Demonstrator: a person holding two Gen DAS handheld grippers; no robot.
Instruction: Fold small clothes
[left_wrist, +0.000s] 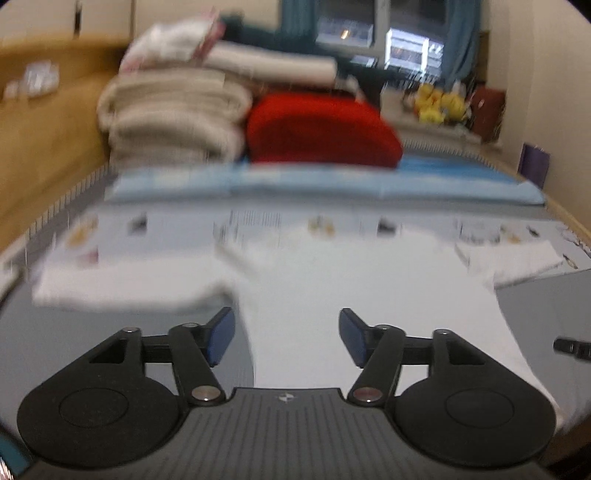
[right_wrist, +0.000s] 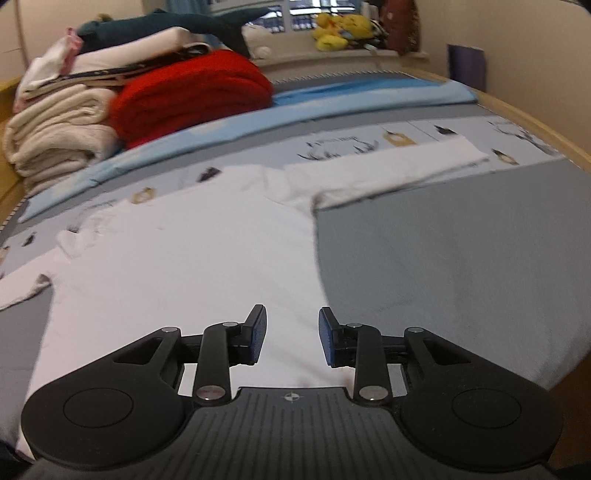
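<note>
A small white long-sleeved cotton top (right_wrist: 184, 258) lies spread flat on the grey patterned bedsheet (right_wrist: 443, 240), sleeves out to both sides, so folding looks about to begin. The left gripper (left_wrist: 287, 334) hangs over it with jaws wide and empty; the right gripper (right_wrist: 291, 338) is narrower, also empty. Next, each probably needs to pinch a sleeve or edge.

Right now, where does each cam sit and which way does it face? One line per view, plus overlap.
Left wrist: on the left gripper, looking forward and down over the white shirt toward the red blanket; its own open fingers show, and a dark part at the right edge.
Right wrist: on the right gripper, facing the same way, over the shirt's right half and spread sleeve; only its open fingers show.
Shared: shirt, red blanket, cream blankets, yellow plush toys.
</note>
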